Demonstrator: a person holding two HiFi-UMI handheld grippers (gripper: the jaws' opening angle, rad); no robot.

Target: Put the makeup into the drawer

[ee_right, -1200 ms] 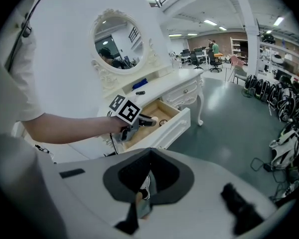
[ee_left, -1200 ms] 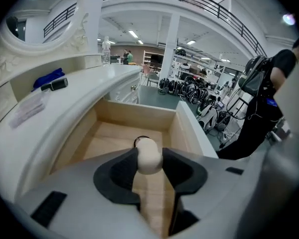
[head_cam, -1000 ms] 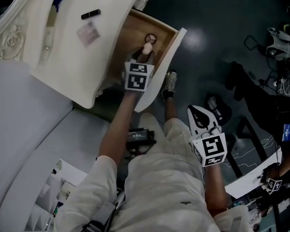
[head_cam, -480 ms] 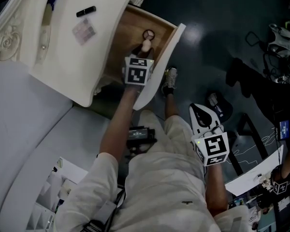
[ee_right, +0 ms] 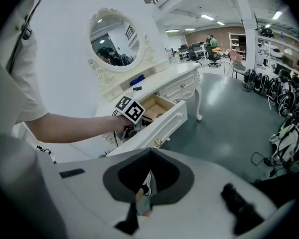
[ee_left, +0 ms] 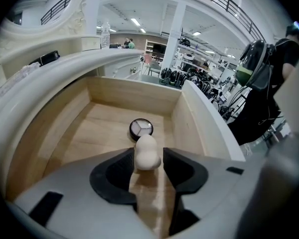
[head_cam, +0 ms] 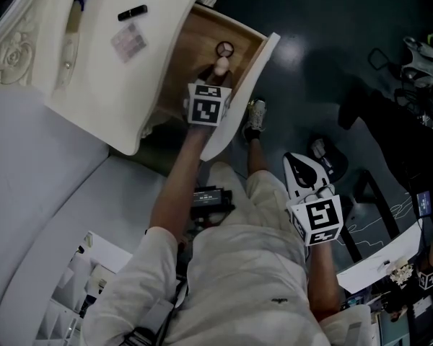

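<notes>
Item: beige makeup sponge (ee_left: 146, 148), clamped in left tongs (ee_left: 148, 159), hanging inside the open drawer (ee_left: 189, 118), near the round compact (ee_left: 140, 128). Also: right tongs (ee_right: 145, 183), jaws together, empty. Advice: lower it to the drawer floor before releasing.

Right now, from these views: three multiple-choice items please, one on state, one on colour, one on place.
1. The right gripper is: A open; B shut and empty; C shut on a brush.
2. The sponge in the left gripper is: A black; B blue; C beige.
3. The round compact lies: A between the left jaws; B between the right jaws; C on the drawer floor.
Key: B, its jaws are closed with nothing held; C, pale beige against the dark pads; C, it rests on the wood beyond the sponge.
</notes>
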